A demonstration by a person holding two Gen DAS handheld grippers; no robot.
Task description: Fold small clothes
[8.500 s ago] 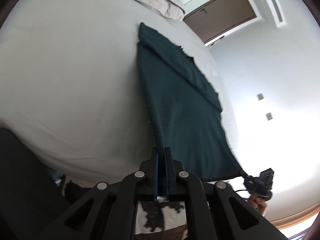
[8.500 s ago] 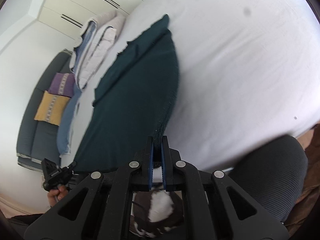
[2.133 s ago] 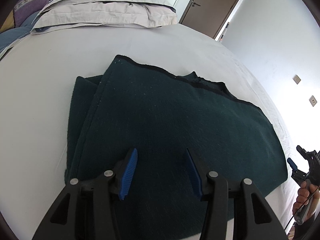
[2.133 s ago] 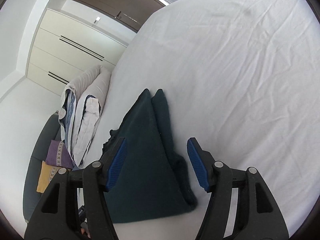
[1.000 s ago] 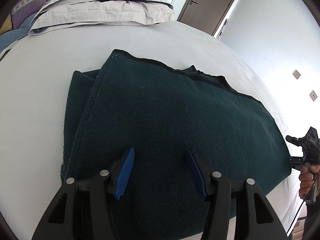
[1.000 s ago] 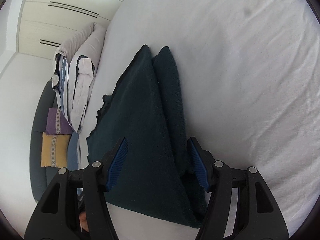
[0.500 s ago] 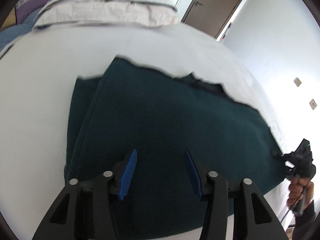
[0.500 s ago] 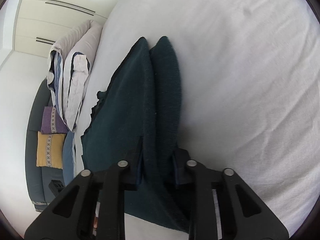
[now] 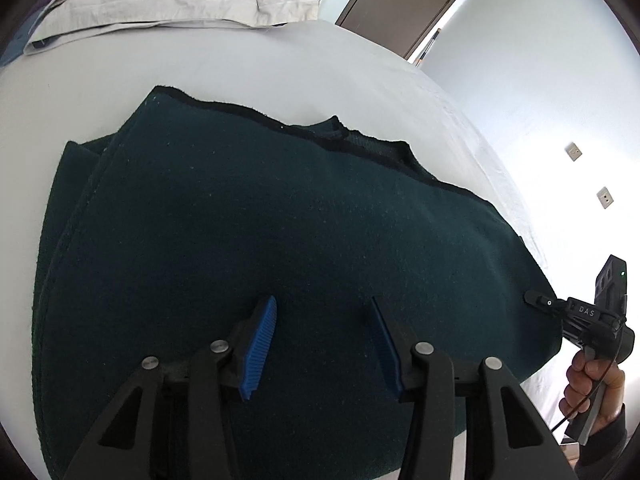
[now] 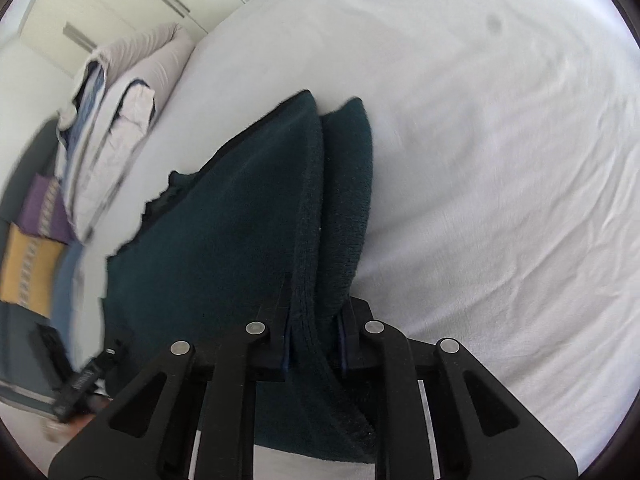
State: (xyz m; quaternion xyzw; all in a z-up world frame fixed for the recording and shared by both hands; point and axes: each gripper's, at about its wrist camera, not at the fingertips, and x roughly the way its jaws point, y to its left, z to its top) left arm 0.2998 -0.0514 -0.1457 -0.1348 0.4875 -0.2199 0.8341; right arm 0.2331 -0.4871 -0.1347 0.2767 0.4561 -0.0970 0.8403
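A dark green knitted garment lies folded in layers on the white bed. My left gripper hovers over its near part; the blue pads stand apart, touch no cloth, and the jaws are closing. In the right wrist view the garment runs away from my right gripper. Its jaws are closing and pinch the thick folded edge at the near corner. From the left wrist view, the right gripper sits at the garment's right corner, held by a hand.
White sheet spreads wide to the right of the garment. Stacked pillows lie at the head of the bed, with a brown door behind. Purple and yellow cushions rest on a dark sofa beyond the bed.
The right jaws went from wide apart to pinched on the garment's folded edge, and that gripper rolled and shifted. The left jaws narrowed a little above the cloth.
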